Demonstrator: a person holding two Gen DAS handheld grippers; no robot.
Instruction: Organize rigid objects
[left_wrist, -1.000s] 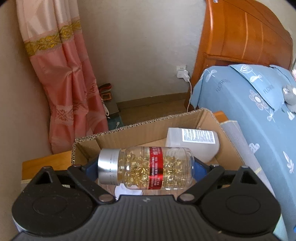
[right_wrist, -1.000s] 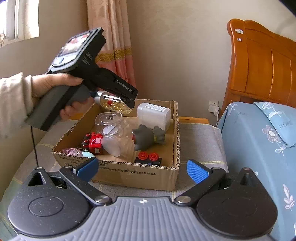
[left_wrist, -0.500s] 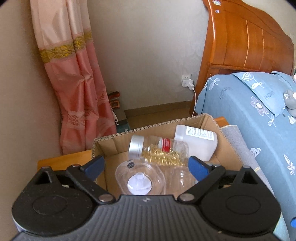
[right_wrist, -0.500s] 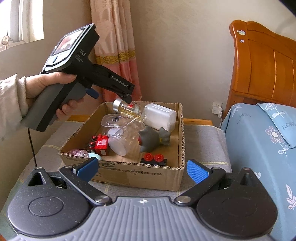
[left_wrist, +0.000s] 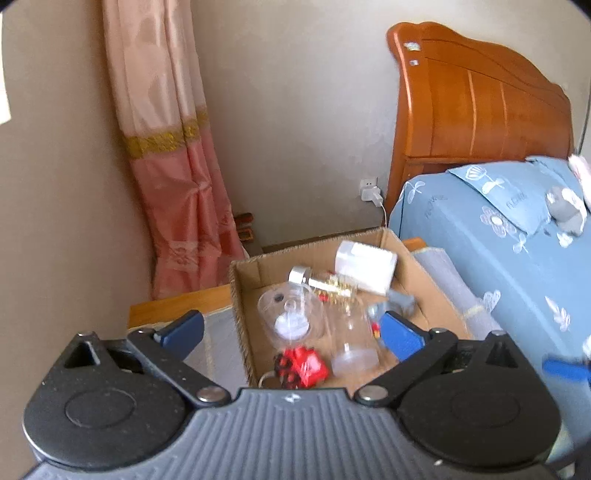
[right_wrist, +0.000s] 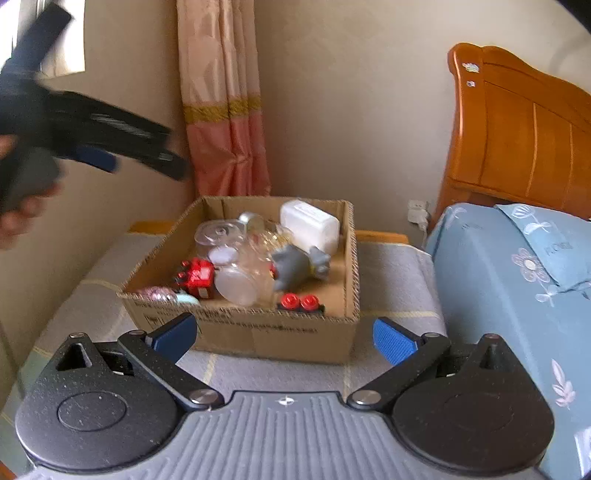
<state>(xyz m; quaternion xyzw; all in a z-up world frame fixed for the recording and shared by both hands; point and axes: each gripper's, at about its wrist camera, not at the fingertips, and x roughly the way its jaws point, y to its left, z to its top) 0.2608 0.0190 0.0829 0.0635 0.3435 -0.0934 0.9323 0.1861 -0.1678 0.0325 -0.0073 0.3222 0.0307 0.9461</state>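
A cardboard box (right_wrist: 258, 332) (left_wrist: 240, 295) stands on the grey mat and holds several rigid items. A clear capsule bottle with a silver cap (left_wrist: 321, 282) (right_wrist: 255, 225) lies in it against a white bottle (left_wrist: 365, 266) (right_wrist: 310, 225). Clear jars (left_wrist: 291, 314) (right_wrist: 240, 280), a red toy (left_wrist: 303, 363) (right_wrist: 197, 275), a grey toy (right_wrist: 295, 264) and red-capped piece (right_wrist: 301, 302) lie there too. My left gripper (left_wrist: 291, 332) is open and empty, raised above the box's near left side; it shows blurred in the right wrist view (right_wrist: 110, 140). My right gripper (right_wrist: 284, 336) is open and empty in front of the box.
A bed with a blue floral cover (right_wrist: 517, 277) and wooden headboard (right_wrist: 517, 140) stands to the right. A pink curtain (right_wrist: 225, 110) hangs behind the box. A wall socket with a charger (left_wrist: 371, 190) is behind. The grey mat (right_wrist: 391, 280) surrounds the box.
My left gripper opened and let the capsule bottle drop into the box, then drew up and back to the left. My right gripper stayed open and shifted only slightly.
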